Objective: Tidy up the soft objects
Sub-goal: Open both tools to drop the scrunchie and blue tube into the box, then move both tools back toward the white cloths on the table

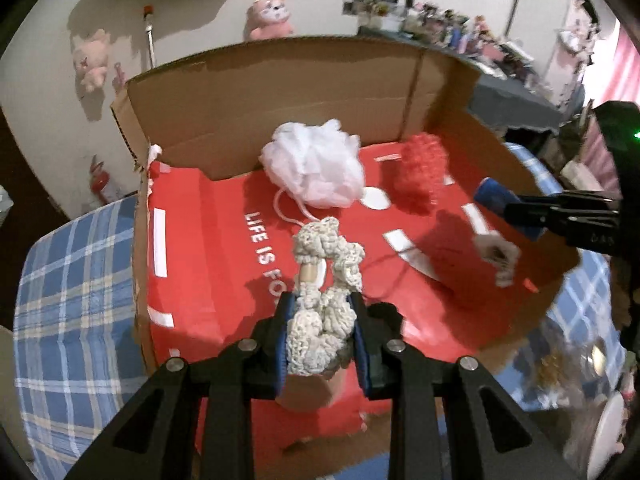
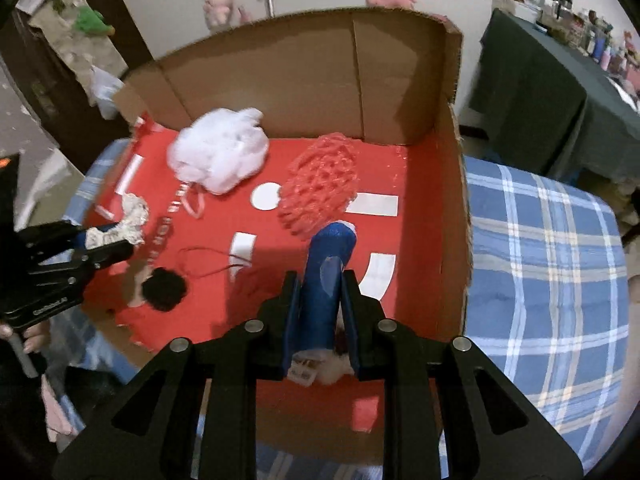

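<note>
My left gripper (image 1: 322, 336) was clamped nearly closed on a cream crocheted scrubber (image 1: 326, 280), held above the red floor of the cardboard box (image 1: 280, 92). My right gripper (image 2: 320, 312) was pinched tight on a blue roll (image 2: 326, 280), also over the box. A white mesh puff (image 2: 218, 154) and a red mesh puff (image 2: 320, 184) lay near the back wall, side by side, apart. The box sat on a blue plaid cloth (image 2: 540, 248).

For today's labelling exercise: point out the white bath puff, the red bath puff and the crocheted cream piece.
white bath puff (image 1: 314, 168), left wrist view, middle of its fluff
red bath puff (image 2: 322, 184), right wrist view, centre of its mesh
crocheted cream piece (image 1: 320, 320), left wrist view, bunched part between the fingers
</note>
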